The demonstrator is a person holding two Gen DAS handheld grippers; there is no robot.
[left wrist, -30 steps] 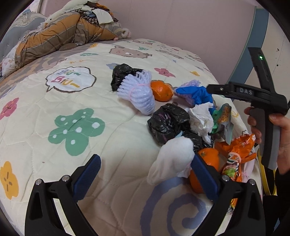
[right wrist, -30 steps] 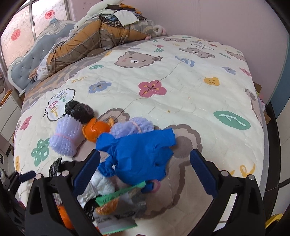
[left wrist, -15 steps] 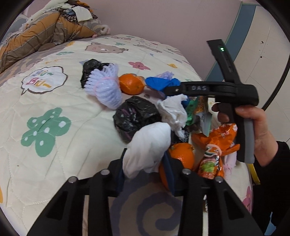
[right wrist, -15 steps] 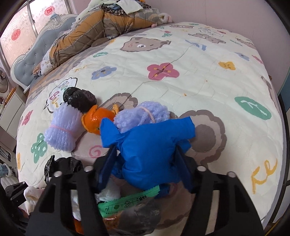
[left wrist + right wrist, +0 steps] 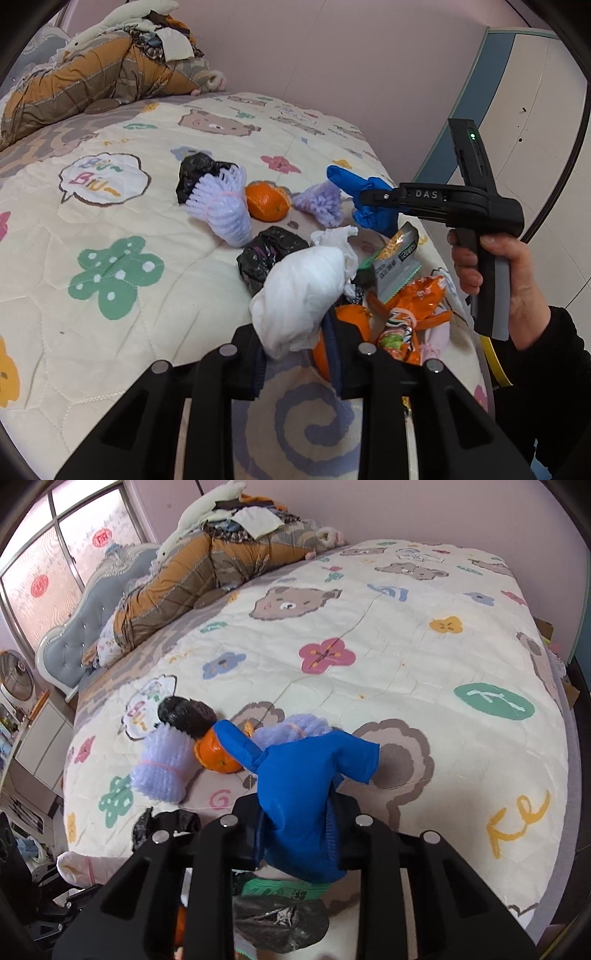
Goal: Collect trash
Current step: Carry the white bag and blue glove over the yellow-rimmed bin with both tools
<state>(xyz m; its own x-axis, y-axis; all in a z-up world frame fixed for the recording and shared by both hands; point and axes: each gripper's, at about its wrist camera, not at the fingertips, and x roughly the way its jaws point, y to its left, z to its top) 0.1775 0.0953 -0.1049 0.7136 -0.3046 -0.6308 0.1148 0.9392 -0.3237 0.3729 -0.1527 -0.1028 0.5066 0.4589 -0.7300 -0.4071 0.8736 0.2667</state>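
Here, left gripper closing on tissue, bed edge close —

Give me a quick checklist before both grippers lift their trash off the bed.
1. Left hand-held gripper has the white tissue wad between its closing jaws: ok.
2. Right hand-held gripper has the blue glove between its closing jaws: ok.
3. Nothing else caught with the tissue: cannot tell, an orange sits right behind the pad.
4. Glove clear of the purple foam net: cannot tell.
5. Trash bin in view: not ok.
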